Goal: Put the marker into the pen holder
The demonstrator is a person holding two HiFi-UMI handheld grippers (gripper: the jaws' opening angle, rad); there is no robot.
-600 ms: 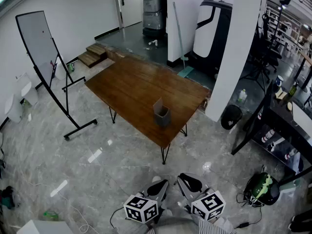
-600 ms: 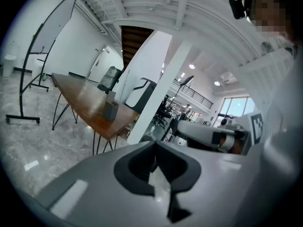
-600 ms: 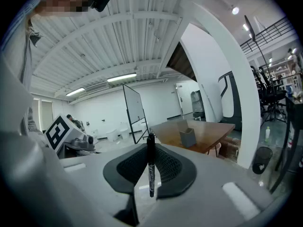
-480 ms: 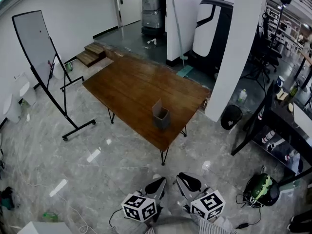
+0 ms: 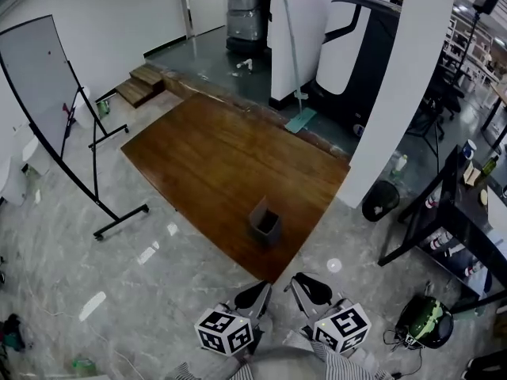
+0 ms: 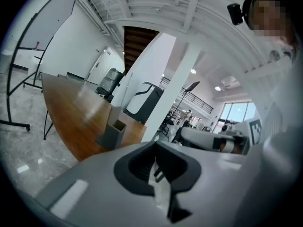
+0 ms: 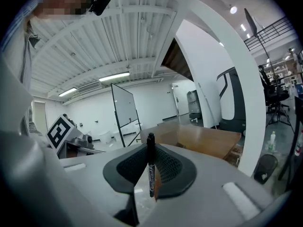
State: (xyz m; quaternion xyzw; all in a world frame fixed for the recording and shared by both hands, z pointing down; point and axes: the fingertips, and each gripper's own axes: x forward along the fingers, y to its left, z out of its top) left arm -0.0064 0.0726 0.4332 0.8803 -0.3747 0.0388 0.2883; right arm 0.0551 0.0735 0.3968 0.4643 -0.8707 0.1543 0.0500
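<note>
Nearest the person, both claws sit low over the grey marble floor (image 5: 158,236), side by side, marker cubes facing up. The right claw (image 5: 307,288) is clenched on the marker (image 7: 151,168). In the right gripper view the black marker stands upright between the dark pads, with its cap end poking up above the claw (image 7: 150,174). The left claw (image 5: 255,295) is clamped together with nothing in it, and the left gripper view shows its pads meeting on empty air (image 6: 156,169).

A little ahead is the near corner of the wooden bench (image 5: 214,153). The grey pen holder (image 5: 265,224) stands upright on it, close to that corner and well apart from both claws. The left gripper view also catches the pen holder (image 6: 113,133), open top up, and I can't tell what's inside.

Further off to the left a whiteboard (image 5: 36,74) leans on its rolling stand, and a white pillar (image 5: 388,117) rises just beyond the bench's right edge.
</note>
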